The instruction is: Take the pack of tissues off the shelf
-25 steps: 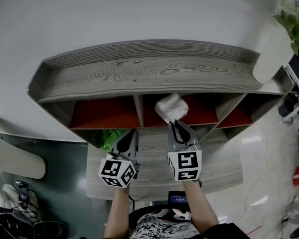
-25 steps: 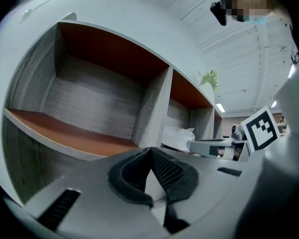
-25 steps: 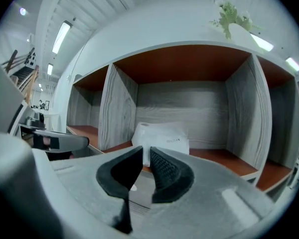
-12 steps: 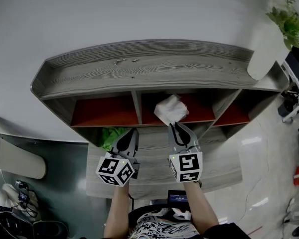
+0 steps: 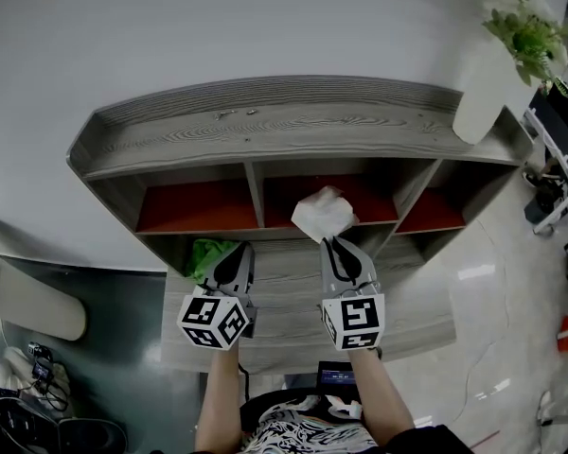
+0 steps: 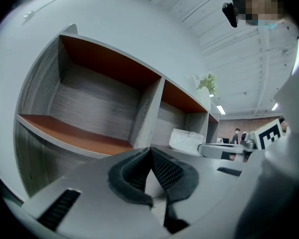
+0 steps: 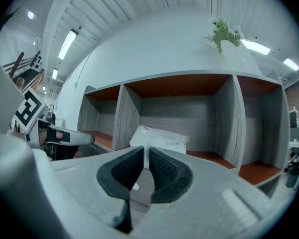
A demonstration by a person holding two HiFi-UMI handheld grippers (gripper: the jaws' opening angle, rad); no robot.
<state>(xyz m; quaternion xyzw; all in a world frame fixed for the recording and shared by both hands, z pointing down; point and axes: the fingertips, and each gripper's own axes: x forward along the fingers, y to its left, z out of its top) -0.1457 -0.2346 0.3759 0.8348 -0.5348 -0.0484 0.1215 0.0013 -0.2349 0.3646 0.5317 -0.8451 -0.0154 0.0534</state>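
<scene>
Being pinched at its near edge by the right claw [image 5: 333, 242], the pack of tissues [image 5: 324, 213] is being held at the mouth of the shelf's [image 5: 265, 130] middle compartment, evidently for a straight pull outward, while the left claw [image 5: 243, 247], pressed together and empty, is being held aside.

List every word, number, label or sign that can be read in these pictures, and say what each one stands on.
No text here can be read.
White soft pack of tissues: one short dark printed line on its front face, too small to read.
Two black-and-white marker cubes: square patterns only, no letters or numbers.
Small dark screen close to the person's body: lit, too blurred to read.
</scene>
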